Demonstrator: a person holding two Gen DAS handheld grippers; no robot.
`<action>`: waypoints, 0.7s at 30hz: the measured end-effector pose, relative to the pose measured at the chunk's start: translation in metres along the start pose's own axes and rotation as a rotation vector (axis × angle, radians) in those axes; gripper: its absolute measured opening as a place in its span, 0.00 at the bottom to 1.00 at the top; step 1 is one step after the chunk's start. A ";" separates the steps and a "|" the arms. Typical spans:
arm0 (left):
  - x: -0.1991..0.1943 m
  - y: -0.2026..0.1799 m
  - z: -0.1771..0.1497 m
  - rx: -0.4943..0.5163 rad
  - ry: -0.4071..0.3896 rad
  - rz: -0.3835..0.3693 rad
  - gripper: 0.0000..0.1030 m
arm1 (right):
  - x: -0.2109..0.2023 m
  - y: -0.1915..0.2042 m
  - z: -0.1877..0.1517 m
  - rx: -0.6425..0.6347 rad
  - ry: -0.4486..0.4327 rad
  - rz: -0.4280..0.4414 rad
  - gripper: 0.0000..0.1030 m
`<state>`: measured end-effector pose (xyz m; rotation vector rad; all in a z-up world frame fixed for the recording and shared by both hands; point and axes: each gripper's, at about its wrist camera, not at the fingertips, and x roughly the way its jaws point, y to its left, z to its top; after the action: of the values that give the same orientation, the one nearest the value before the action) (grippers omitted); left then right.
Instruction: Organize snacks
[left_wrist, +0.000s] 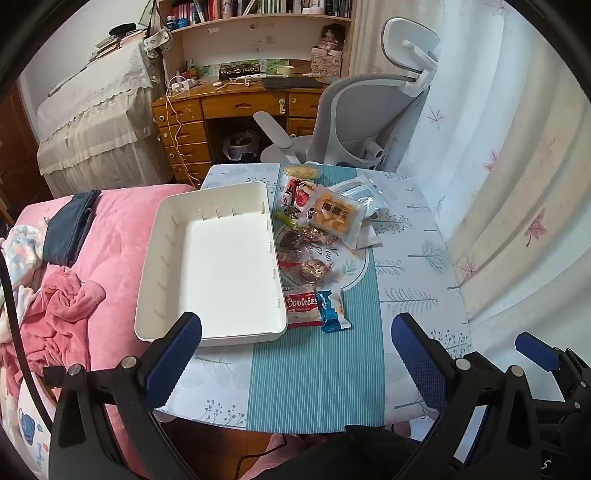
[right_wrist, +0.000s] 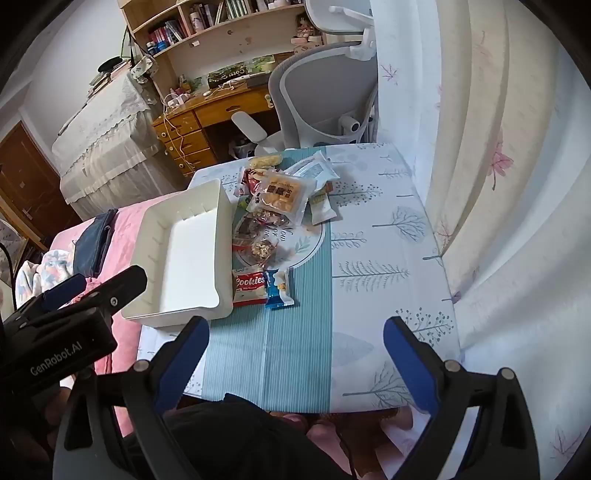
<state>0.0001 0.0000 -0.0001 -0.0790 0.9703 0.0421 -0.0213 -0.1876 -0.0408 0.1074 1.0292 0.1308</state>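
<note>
An empty white tray (left_wrist: 162, 236) (right_wrist: 221, 206) lies on the left of the small table. Beside it on the right is a row of wrapped snacks: a red "Cookies" pack (left_wrist: 303, 304) (right_wrist: 250, 286), a blue packet (left_wrist: 332, 310) (right_wrist: 277, 290), a clear pack of yellow biscuits (left_wrist: 332, 216) (right_wrist: 282, 194), and several more behind. My left gripper (left_wrist: 295, 354) is open and empty above the table's near edge. My right gripper (right_wrist: 295, 354) is open and empty, also short of the snacks. The right gripper also shows in the left wrist view (left_wrist: 539, 354), and the left gripper in the right wrist view (right_wrist: 92, 291).
The table carries a white tree-print cloth (left_wrist: 413, 258) with a teal striped runner (left_wrist: 314, 369). A pink bed (left_wrist: 110, 236) adjoins the table's left side. A curtain (left_wrist: 517, 184) hangs at right. A grey office chair (left_wrist: 369, 118) and wooden desk (left_wrist: 229, 107) stand behind.
</note>
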 end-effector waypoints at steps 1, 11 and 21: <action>0.000 0.000 0.000 0.000 -0.001 0.000 0.99 | 0.000 0.000 0.000 0.002 -0.001 0.004 0.93; 0.000 0.000 0.000 0.000 0.000 -0.001 0.99 | 0.001 0.001 0.000 0.001 0.001 0.002 0.93; 0.000 0.000 0.000 -0.001 0.001 -0.002 0.99 | 0.001 0.000 0.000 0.001 0.002 0.000 0.93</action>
<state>0.0001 0.0000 -0.0001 -0.0802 0.9714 0.0409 -0.0214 -0.1872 -0.0416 0.1082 1.0308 0.1306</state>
